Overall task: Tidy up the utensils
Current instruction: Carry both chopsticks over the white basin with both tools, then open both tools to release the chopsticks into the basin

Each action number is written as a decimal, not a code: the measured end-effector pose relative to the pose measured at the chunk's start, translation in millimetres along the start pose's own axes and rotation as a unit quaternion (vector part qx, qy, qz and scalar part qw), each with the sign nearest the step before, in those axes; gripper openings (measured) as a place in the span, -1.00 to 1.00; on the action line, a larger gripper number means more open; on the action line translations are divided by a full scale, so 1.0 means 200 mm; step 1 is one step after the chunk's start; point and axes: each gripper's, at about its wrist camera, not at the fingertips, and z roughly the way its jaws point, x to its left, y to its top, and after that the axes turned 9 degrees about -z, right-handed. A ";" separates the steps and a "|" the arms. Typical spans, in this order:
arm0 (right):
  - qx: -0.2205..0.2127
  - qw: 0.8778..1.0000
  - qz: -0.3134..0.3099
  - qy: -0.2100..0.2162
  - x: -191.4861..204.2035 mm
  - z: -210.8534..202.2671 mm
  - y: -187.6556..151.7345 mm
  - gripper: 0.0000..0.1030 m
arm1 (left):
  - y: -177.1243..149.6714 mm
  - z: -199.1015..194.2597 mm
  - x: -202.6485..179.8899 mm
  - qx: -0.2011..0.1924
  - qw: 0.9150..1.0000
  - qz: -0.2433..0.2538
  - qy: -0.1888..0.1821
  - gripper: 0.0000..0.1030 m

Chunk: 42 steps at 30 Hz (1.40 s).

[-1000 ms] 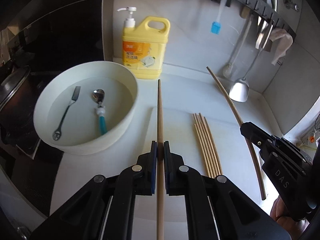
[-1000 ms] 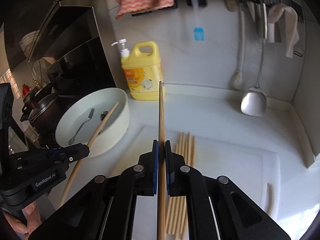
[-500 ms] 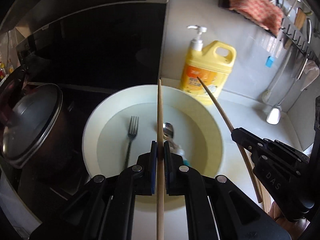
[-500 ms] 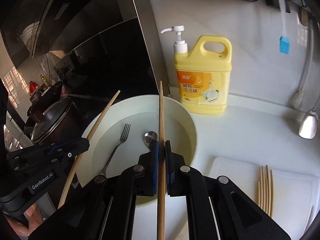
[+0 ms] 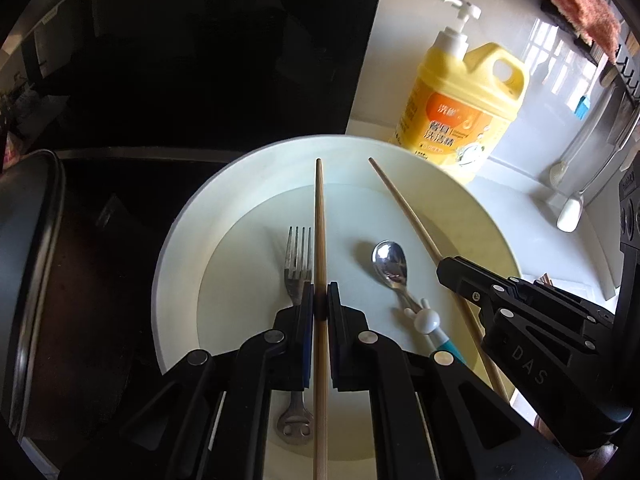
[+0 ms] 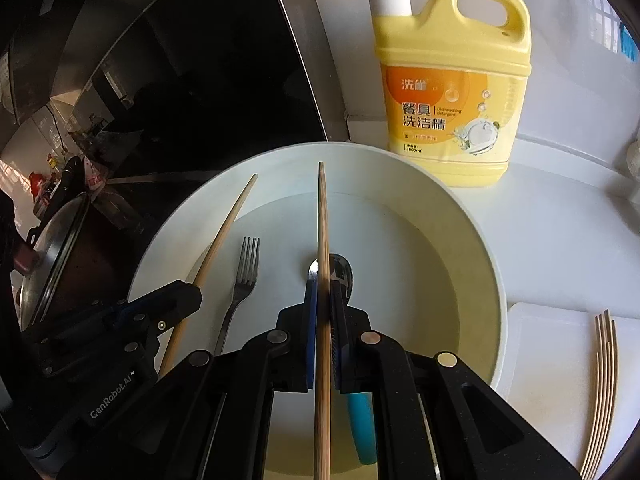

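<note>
A: Both grippers over the white basin (image 5: 176,240). Left gripper (image 5: 320,300) pinched tight on one wooden chopstick (image 5: 320,220), which runs straight out between the pads, tip above the far inner wall. Right gripper (image 6: 323,292) the same, clamped on a second chopstick (image 6: 323,216).

B: What lies under them?

A: On the basin floor, a steel fork (image 5: 298,264), tines toward the far side, and a spoon with a teal handle (image 5: 390,266). In the left view the fork sits just beside and partly under the left gripper's fingers; in the right view the spoon bowl lies directly under the right gripper's tips. Whether the chopsticks touch anything below, cannot tell.

B: Surroundings?

A: Yellow dish-soap jug with pump (image 6: 452,80) stands on the white counter (image 6: 560,220) just behind the basin rim, to the right. Left of the basin, a dark stove area with a lidded pot (image 5: 24,280) close to the rim. Dark glossy panel (image 6: 200,80) rises behind. Right of the basin, a white cutting board (image 6: 552,360) carrying a bundle of chopsticks (image 6: 604,380).

B: Room to move?

A: The two grippers sit near each other, chopsticks angled apart. Open counter to the right; jug and pot crowd the far and left edges.
</note>
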 end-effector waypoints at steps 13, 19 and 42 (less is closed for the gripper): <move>0.046 0.999 0.019 -0.007 0.02 0.13 0.00 -0.88 | 0.00 0.13 0.02 0.036 0.999 -0.001 -0.003 -0.85; 0.056 0.998 0.021 -0.014 -0.01 0.16 -0.01 -0.87 | 0.00 0.15 0.02 0.046 0.999 -0.004 0.002 -0.85; 0.026 0.999 0.011 -0.038 0.01 -0.06 -0.06 -0.28 | -0.05 -0.06 0.13 0.018 0.999 -0.018 0.038 0.48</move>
